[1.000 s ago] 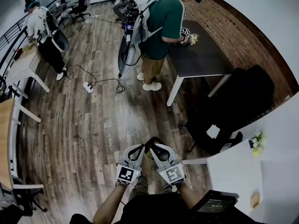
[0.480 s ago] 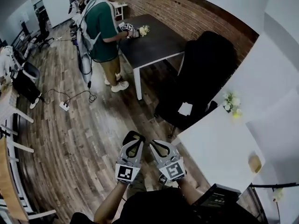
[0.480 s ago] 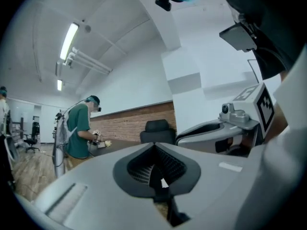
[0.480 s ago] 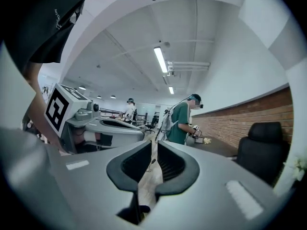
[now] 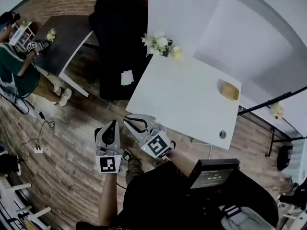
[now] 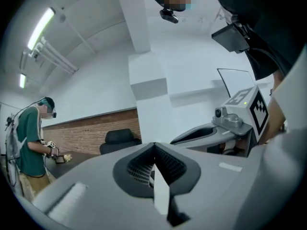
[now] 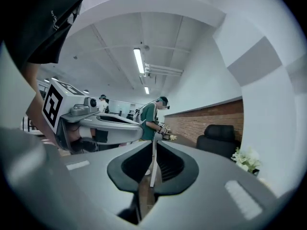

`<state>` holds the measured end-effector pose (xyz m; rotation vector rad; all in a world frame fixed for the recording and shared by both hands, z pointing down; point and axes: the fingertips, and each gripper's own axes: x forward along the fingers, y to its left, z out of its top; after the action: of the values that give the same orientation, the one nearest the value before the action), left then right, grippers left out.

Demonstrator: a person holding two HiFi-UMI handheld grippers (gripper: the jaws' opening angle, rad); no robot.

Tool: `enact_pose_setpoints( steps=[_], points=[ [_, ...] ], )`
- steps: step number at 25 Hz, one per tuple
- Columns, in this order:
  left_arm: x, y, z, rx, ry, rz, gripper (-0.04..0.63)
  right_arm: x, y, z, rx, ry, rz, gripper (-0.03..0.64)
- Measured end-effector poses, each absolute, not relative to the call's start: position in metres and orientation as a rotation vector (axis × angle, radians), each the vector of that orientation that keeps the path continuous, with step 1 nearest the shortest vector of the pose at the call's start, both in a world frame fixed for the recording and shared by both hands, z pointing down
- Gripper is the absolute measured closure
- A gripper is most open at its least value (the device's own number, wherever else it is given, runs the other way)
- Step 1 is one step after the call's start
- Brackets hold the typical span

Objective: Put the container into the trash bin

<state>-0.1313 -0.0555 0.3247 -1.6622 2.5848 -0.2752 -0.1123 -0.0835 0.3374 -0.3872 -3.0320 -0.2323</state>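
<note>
A tan container (image 5: 229, 90) lies on the white table (image 5: 182, 99), near its far right side. Both grippers are held level over the wooden floor just short of the table's near edge, well away from the container. My left gripper (image 5: 113, 123) (image 6: 154, 147) has its tips together and holds nothing. The jaws of my right gripper (image 5: 127, 119) (image 7: 154, 145) are closing, with a thin slit still showing and nothing between them. I cannot make out a trash bin for certain.
White flowers (image 5: 157, 42) stand at the table's far left corner, and a black office chair (image 5: 120, 37) is beside it. A person in a green shirt (image 5: 14, 71) works at a dark table (image 5: 62, 42). A power strip (image 5: 38, 150) lies on the floor. A black stand (image 5: 268, 104) rises to the right.
The view has swung from the wooden floor and the person in green round to the white table. Both grippers moved along together, still side by side in front of the body.
</note>
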Motion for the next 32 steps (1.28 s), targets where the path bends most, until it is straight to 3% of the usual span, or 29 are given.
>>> enact_pose_setpoints(
  steps=[12,32],
  points=[
    [-0.106,-0.168,0.299,-1.960,2.305,-0.063,0.594,-0.071,-0.182,0.310,0.166,-3.092,-0.238,0.577],
    [-0.062,-0.216,0.302,-2.311,1.942,0.009,0.594,-0.015,-0.217,0.306,0.943,-2.865,-0.173,0.584]
  ],
)
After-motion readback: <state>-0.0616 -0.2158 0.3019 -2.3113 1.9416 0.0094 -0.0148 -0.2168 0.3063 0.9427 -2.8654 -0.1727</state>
